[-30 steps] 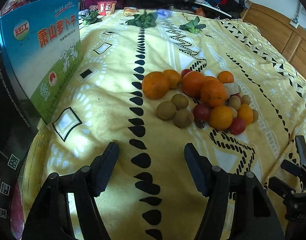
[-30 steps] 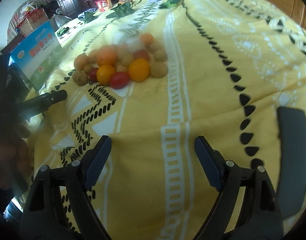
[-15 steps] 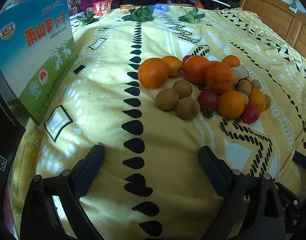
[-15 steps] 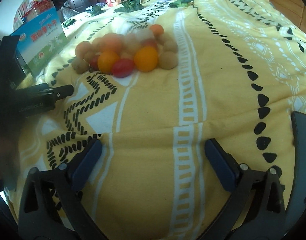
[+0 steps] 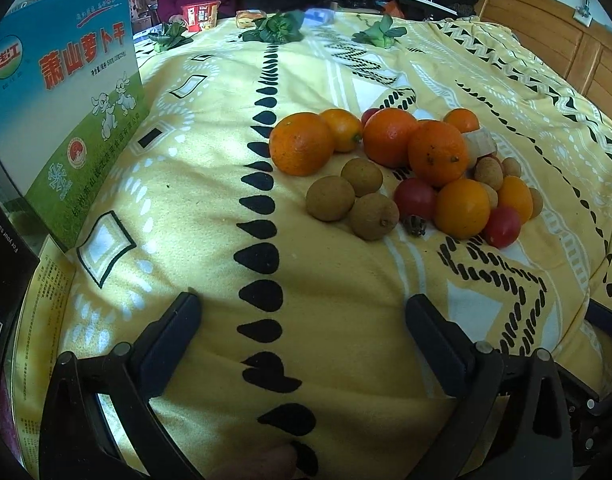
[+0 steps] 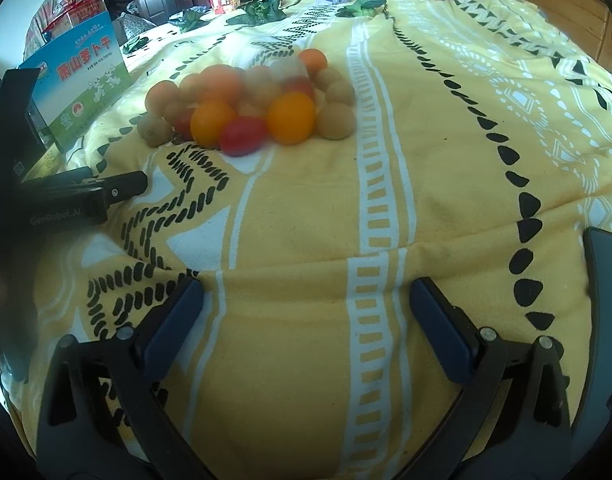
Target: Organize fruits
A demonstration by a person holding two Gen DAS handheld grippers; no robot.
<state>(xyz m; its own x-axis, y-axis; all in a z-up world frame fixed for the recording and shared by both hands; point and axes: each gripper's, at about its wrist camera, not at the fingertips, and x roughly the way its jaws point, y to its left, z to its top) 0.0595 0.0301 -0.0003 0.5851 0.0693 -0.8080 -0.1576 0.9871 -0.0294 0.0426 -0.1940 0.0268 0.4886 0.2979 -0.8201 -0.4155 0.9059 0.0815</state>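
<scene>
A pile of fruit lies on the yellow patterned cloth (image 5: 210, 208): large oranges (image 5: 302, 143), small brown round fruits (image 5: 330, 198), red tomatoes (image 5: 414, 199) and small yellow-orange fruits (image 5: 461, 209). The same pile shows in the right wrist view (image 6: 250, 104), partly blurred. My left gripper (image 5: 300, 320) is open and empty, low over the cloth, short of the pile. My right gripper (image 6: 306, 300) is open and empty, nearer the cloth's front edge, with the pile ahead and to the left. The left gripper's fingers (image 6: 118, 188) show at the left of the right wrist view.
A blue and green carton (image 5: 62, 120) stands at the left of the cloth. Green leafy vegetables (image 5: 274, 30) and a red cup (image 5: 200, 16) lie at the far end. A dark flat object (image 6: 605, 320) lies at the right edge. Wooden panels (image 5: 565, 48) stand far right.
Both grippers have opened wider and moved closer to the fruit pile, which looks larger in both views. The fruit has not moved.
</scene>
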